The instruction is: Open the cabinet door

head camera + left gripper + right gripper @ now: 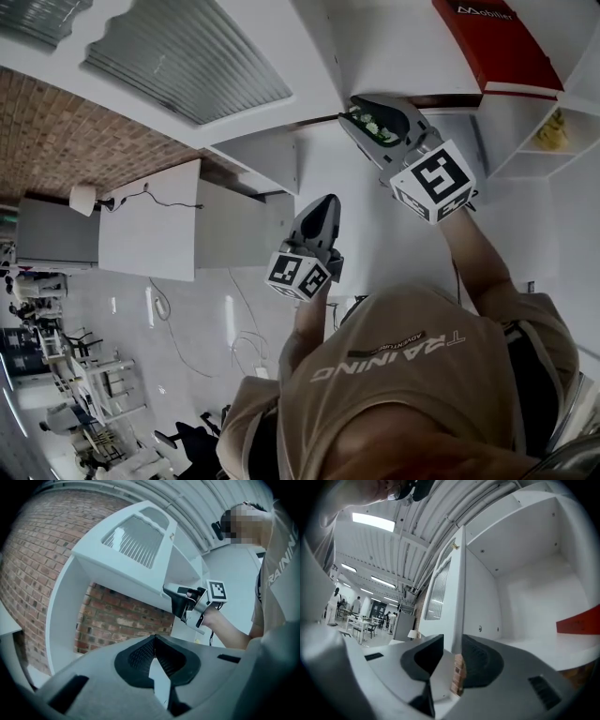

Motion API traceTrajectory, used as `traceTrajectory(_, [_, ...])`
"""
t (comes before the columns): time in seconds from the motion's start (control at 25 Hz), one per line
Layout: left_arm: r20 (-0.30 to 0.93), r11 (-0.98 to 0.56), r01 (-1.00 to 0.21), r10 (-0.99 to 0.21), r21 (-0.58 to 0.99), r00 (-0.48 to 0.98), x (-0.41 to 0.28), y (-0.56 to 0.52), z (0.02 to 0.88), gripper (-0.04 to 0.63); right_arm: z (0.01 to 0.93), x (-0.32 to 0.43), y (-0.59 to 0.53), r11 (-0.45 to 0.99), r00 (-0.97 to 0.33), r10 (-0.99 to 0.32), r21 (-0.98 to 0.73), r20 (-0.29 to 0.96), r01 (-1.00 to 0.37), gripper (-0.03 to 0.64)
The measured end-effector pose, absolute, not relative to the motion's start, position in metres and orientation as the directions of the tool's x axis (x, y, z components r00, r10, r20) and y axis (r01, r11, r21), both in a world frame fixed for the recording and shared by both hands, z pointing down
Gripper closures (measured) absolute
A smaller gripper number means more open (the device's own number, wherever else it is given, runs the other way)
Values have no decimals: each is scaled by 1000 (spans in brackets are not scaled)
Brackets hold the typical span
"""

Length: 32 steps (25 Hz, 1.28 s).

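Head view first: cabinet door, white-framed with ribbed glass, stands swung out from the cabinet, whose shelf carries a red box. Right gripper meets the door's free edge; left gripper hangs well apart from it, nearer the person's chest.

Left gripper view: its own jaws are pressed together on nothing. Beyond them the right gripper sits at the door's lower corner.

Right gripper view: the door's edge runs straight up between the jaws, which appear to pinch it, with the open cabinet and red box to the right. The right hand alone has hold, so I judge any further swing goes sideways, away from the cabinet, across that edge.
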<state>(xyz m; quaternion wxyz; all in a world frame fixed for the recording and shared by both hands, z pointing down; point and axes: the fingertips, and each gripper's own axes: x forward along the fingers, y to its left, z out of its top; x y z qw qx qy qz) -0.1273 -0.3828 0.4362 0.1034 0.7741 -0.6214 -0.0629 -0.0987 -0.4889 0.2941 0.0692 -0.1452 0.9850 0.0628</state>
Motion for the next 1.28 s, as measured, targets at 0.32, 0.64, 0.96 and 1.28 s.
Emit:
traceTrajectory(0.32, [9,-217,-942,-974,257,227,-127,-377,436,588,290,-109,-493,954,-950,-281,69,-139,-293,520])
traceTrajectory(0.64, [-23,-258,-937,-965,235,260,-124,-365,426,588,290,-109,-495,941,-943,-316,94,-101,-325,520])
traceTrajectory(0.96, [-49,-281,-935,-960,216,277,-134,-347,422,588,290,-108,-483,927,-933,-356,103,-58,-361,522])
traceTrajectory(1.28, [-37,-320,-924,-947,208,319,-139,-328,426,588,293,-99,-452,925,-934,-358,137,-2,-355,532])
